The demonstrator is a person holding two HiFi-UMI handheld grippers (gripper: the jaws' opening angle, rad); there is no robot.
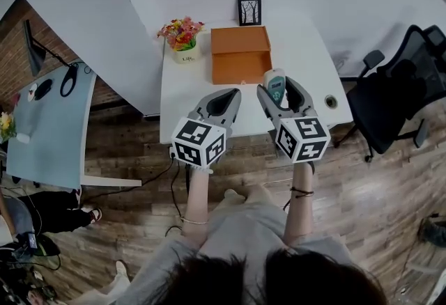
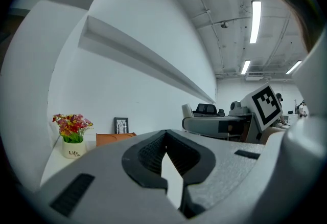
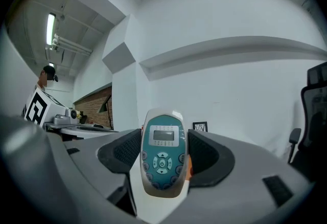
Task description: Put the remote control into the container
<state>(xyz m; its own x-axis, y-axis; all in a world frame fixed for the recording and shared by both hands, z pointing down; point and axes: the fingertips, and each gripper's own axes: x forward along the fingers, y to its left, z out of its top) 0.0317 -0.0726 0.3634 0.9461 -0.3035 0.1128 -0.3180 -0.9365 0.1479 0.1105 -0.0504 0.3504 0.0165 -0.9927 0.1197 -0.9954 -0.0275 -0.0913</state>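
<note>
My right gripper (image 1: 281,85) is shut on a white and teal remote control (image 1: 275,83), held up above the near part of the white table (image 1: 181,115). In the right gripper view the remote control (image 3: 163,159) stands upright between the jaws, screen and buttons facing the camera. The orange open box (image 1: 240,53) sits at the back of the table, just beyond the remote; its edge (image 2: 113,139) shows in the left gripper view. My left gripper (image 1: 224,98) hovers beside the right one, shut with nothing in it.
A pot of flowers (image 1: 183,40) stands left of the box and a small framed picture (image 1: 249,10) leans against the wall behind it. A black office chair (image 1: 397,98) is at the right. A light blue desk (image 1: 49,122) is at the left.
</note>
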